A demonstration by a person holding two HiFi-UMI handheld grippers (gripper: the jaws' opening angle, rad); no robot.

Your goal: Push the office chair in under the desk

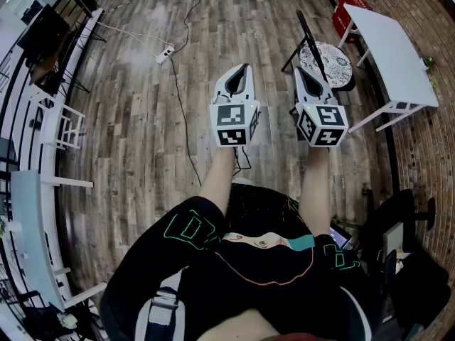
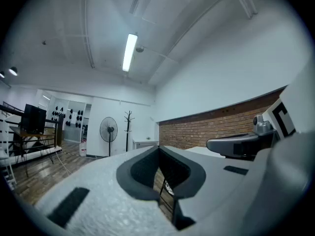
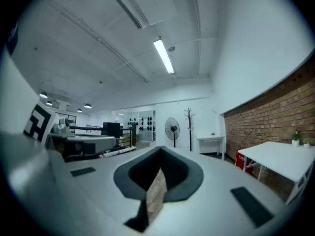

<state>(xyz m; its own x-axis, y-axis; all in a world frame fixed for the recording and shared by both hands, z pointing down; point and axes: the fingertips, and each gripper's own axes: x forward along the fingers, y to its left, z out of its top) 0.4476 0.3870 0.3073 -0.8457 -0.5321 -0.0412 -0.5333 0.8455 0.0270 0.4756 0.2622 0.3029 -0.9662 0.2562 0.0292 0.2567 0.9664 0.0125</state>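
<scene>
The office chair point(image 1: 333, 64), with a round patterned seat and a thin black back, stands on the wood floor just left of the white desk point(image 1: 394, 45). It is outside the desk, not under it. My right gripper point(image 1: 301, 72) is shut and empty, and its tip lies over the chair's near edge in the head view; whether it touches is unclear. My left gripper point(image 1: 242, 69) is shut and empty too, held level beside it over bare floor. In the right gripper view the jaws point(image 3: 158, 162) point into the room, with the desk point(image 3: 283, 160) at the right.
A power strip point(image 1: 165, 54) and its cable lie on the floor ahead left. A red crate point(image 1: 350, 9) sits behind the desk by the brick wall. White racks point(image 1: 60, 123) line the left side. A fan point(image 2: 109, 130) and a coat stand point(image 2: 128, 127) stand far off.
</scene>
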